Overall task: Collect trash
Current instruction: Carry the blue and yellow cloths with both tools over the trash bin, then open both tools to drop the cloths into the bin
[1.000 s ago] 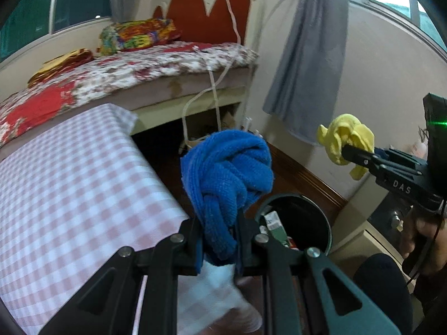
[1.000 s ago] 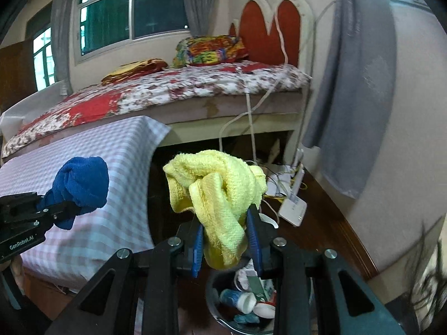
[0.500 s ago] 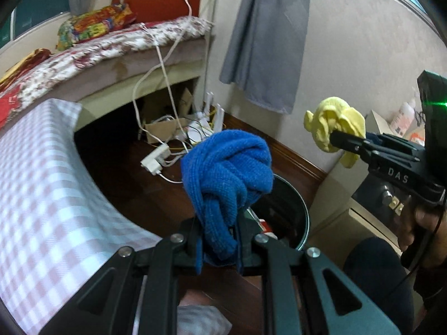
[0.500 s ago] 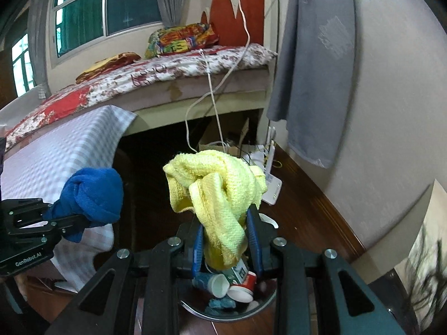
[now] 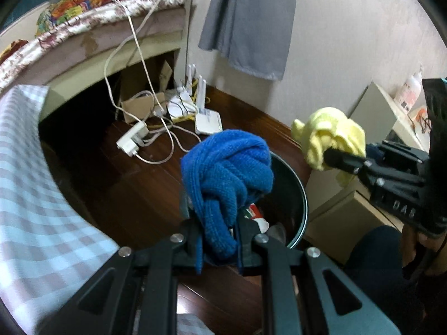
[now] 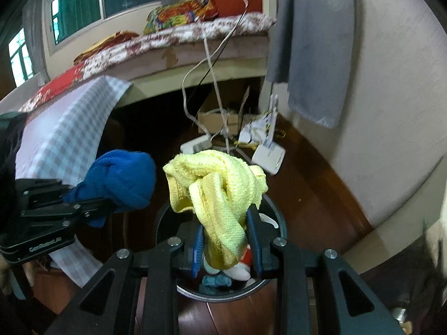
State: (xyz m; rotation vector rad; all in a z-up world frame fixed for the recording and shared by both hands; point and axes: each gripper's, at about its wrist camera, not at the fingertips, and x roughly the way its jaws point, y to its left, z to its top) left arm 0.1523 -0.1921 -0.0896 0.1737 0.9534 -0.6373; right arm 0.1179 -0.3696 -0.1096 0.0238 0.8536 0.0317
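Nearer: round black bin (image 5: 303, 195), perhaps plastic.

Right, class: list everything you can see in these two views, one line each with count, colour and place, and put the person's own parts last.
blue cloth: 1, blue, knotted, above the bin
yellow cloth: 1, yellow, knotted, above the bin
bin: 1, dark, on the floor, trash inside
router: 1, white, on the floor by the wall
power strip: 1, white, on the floor with white cables
cardboard box: 1, brown, under the bed
bed: 1, floral cover, behind
checked cloth: 1, pale pink and white, left
curtain: 1, grey, by the wall
left hand-held gripper: 1, black, shut on the blue cloth
right hand-held gripper: 1, black, shut on the yellow cloth
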